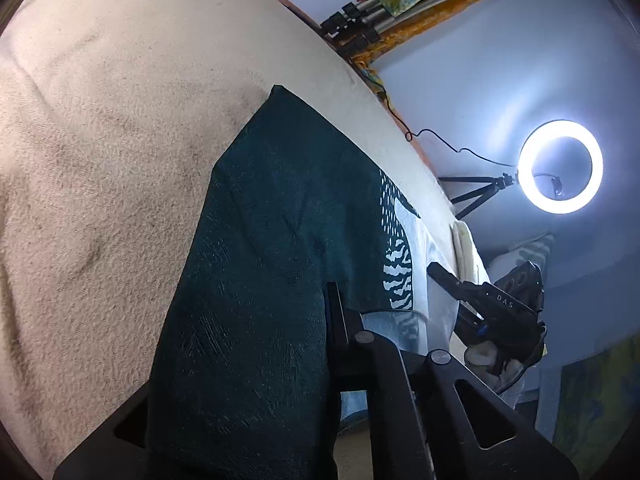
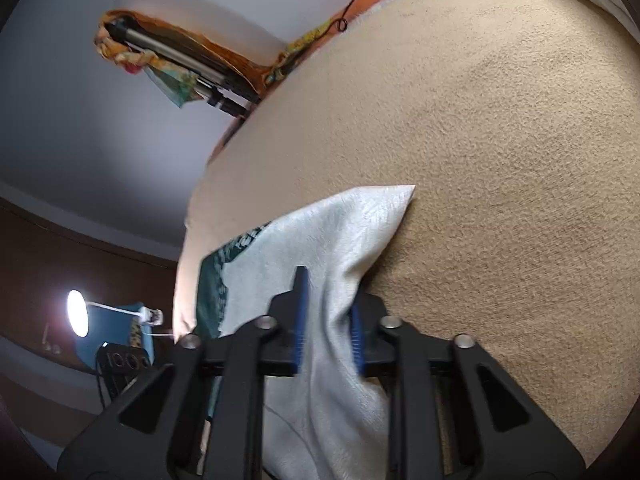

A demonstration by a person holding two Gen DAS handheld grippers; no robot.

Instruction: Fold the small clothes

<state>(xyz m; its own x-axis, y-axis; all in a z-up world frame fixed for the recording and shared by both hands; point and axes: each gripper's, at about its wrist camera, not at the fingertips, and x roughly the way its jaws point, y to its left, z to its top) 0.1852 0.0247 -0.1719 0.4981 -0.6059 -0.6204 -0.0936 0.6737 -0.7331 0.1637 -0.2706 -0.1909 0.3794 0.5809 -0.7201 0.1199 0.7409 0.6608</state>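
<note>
left gripper (image 1: 334, 320): clamped on dark green cloth (image 1: 272, 240)
right gripper (image 2: 328, 320): clamped on cloth's white part
ring light (image 1: 560, 166): seen at 3 o'clock, off the beige blanket (image 1: 100, 140)

Left gripper (image 1: 336, 300): matte black linkage arms with triangular cutouts and round silver pivot screws. Right gripper (image 2: 326, 312): same black frame, four silver screws, blue pads (image 2: 301, 320) lining both fingers; white "DAS" lettering on its body, seen at 3 o'clock from the left wrist.
</note>
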